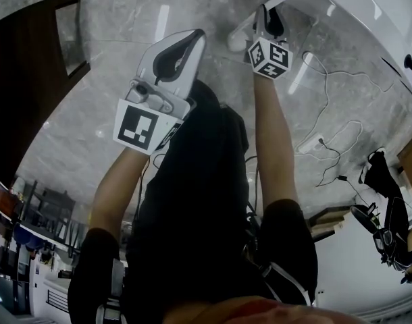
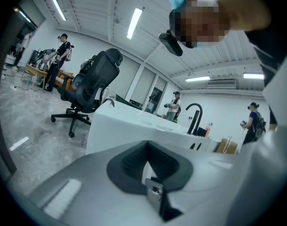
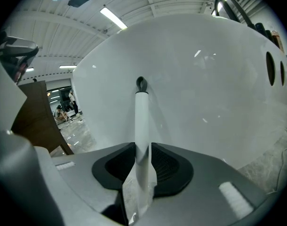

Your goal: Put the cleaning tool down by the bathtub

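Grey marble floor (image 1: 91, 113) is spreading out beside the glossy white bathtub (image 3: 195, 79). The left gripper (image 2: 146, 147) is hanging back from the bathtub, its jaws together and empty. The right gripper (image 3: 143, 147) is reaching close to the bathtub's wall. Its jaws are parting loosely around the white straight-handled cleaning tool (image 3: 141, 121), which is rising upright between them.

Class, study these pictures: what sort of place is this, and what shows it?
Probably a big indoor workspace with a mock bathroom: a white bathtub with a black tap, an office chair, and loose cables.
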The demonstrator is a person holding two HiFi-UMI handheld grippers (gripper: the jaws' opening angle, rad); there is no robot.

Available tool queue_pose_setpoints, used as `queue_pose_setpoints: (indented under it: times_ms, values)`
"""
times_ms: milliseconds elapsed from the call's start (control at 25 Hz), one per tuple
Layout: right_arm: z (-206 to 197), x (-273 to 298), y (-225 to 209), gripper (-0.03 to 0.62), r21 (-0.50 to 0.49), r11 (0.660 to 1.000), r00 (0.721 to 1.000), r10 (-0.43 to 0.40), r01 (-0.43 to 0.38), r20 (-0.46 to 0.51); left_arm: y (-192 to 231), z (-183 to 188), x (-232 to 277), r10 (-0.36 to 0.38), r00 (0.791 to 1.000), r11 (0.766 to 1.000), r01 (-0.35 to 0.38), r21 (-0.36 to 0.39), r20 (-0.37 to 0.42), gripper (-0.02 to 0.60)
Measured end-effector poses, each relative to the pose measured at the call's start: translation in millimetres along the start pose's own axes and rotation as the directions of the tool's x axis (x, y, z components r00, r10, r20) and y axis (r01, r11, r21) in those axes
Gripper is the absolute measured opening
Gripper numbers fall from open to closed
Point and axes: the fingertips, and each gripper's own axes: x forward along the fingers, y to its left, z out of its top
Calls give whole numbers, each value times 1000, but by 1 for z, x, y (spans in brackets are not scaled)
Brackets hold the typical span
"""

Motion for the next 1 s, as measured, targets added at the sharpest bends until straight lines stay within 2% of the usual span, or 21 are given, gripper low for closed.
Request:
queue_pose_setpoints:
  times_ms: [480, 520, 680, 1000]
  values:
    - [16, -38, 13, 117, 1, 1000, 999, -24, 24, -38, -12, 35, -30, 20, 1000, 1000, -20, -12, -13, 8]
    - [18, -45, 16, 111, 2, 1000, 999, -24, 25, -44, -15, 39, -35, 22, 1000, 1000, -22, -13, -15, 8]
    - [25, -70, 28, 3, 10, 1000, 997, -28, 28, -73, -27, 57, -53, 23, 1000, 1000, -23, -12, -13, 8]
    - [41, -134, 50, 0, 37, 998, 991, -44, 49, -125, -67, 93, -102, 34, 999, 999, -34, -3, -5, 8]
